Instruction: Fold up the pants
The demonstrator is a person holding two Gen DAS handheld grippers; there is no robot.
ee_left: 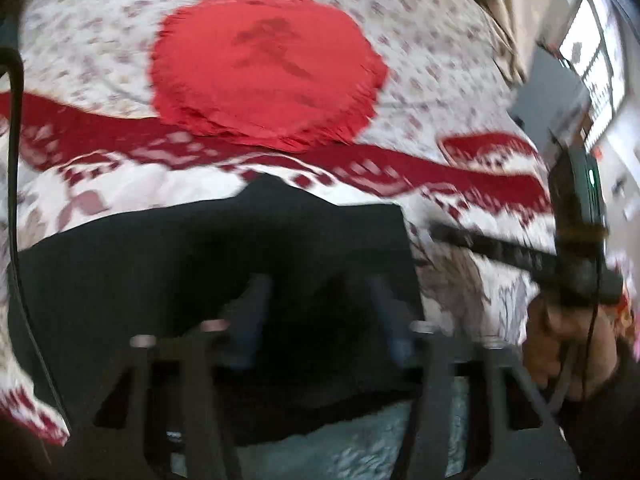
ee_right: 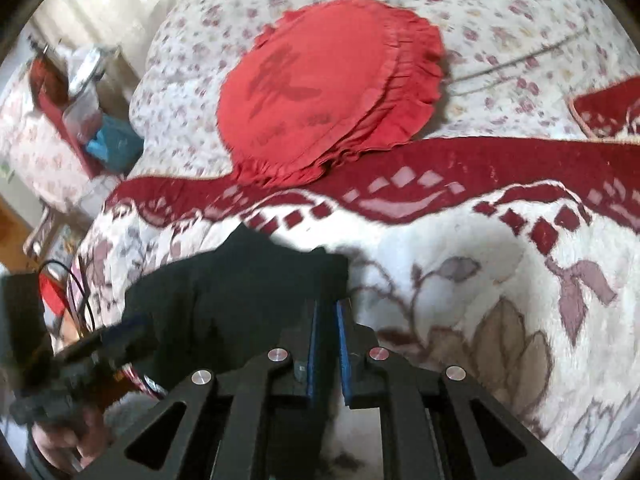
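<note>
- The black pants (ee_right: 236,296) lie bunched into a compact dark block on the patterned blanket (ee_right: 460,288), right in front of both tools; they look partly folded, so I'd judge this is a late fold or a tidy-up of the bundle.
- The right gripper (ee_right: 326,312) has its blue-padded fingers (ee_right: 312,344) drawn close, a narrow slit left between them; the pants' right edge sits at the tips, and whether cloth is actually pinched I cannot tell.
- The left gripper (ee_left: 320,312) hovers over the middle of the dark cloth, its fingers set well apart, nothing between them that I can make out; that view is smeared.
- Next move, by my reckoning: take a firm hold on the near edge with both tools and carry it over the far edge, keeping the two sides level so the block stays square.
- Beyond the fingertips there is open blanket before the dark red border band (ee_right: 440,168), and past that the round red cushion (ee_right: 328,92) — room enough for one fold away from the holder.
- To the right of the right fingers the blanket is bare and wide.
- To the left the bed edge drops off near the cluttered stand (ee_right: 76,92), so less room there.
</note>
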